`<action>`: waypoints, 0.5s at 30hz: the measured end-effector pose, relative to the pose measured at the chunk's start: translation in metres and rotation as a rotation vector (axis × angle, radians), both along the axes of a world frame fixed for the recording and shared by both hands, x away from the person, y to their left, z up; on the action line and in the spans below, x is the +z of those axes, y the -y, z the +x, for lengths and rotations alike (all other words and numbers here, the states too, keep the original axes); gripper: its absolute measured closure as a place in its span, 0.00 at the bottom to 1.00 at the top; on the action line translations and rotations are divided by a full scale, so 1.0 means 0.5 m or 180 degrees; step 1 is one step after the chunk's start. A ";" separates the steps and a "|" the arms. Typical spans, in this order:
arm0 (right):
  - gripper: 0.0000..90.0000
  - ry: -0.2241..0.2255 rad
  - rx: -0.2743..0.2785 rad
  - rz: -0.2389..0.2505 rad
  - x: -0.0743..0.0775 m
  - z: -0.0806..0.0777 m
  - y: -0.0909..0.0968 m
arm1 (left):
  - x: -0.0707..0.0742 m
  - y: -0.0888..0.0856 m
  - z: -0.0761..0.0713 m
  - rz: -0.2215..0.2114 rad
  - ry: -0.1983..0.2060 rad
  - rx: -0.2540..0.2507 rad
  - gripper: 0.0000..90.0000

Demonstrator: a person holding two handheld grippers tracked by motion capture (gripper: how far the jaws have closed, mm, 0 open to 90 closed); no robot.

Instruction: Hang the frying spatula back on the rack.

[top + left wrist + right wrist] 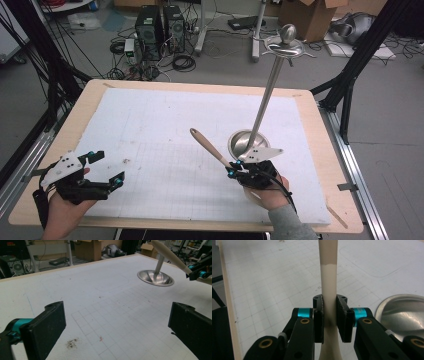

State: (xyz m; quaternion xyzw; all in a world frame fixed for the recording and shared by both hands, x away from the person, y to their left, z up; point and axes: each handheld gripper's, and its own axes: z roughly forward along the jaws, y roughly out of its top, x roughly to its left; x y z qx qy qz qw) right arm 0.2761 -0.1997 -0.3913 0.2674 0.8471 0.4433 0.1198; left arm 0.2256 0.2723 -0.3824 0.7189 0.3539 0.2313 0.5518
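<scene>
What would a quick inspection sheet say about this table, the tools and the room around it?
Surface: white gridded mat on a wooden table, some small stains.
Job's things: utensil with wooden handle; metal stand with round base.
Clutter: nothing seen.
Grippers: left gripper open, empty; right gripper clamped on the utensil.
Cables: black cable trailing from the right gripper.
Surroundings: computer towers, cardboard box, floor wires.

My tongs: two, left gripper and right gripper. One wooden-handled utensil, just left of metal stand. One metal stand. One white mat under stand. Two computer boxes far behind stand.
</scene>
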 end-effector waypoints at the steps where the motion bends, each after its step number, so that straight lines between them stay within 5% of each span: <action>1: 0.87 -0.0009 -0.0012 0.0014 0.002 -0.001 0.005 | 0.000 0.000 0.000 0.0001 -0.0004 0.0000 0.02; 15: 0.87 0.0091 -0.0068 0.0024 0.041 -0.015 0.063 | -0.003 -0.001 0.000 -0.0011 -0.0010 -0.0006 0.02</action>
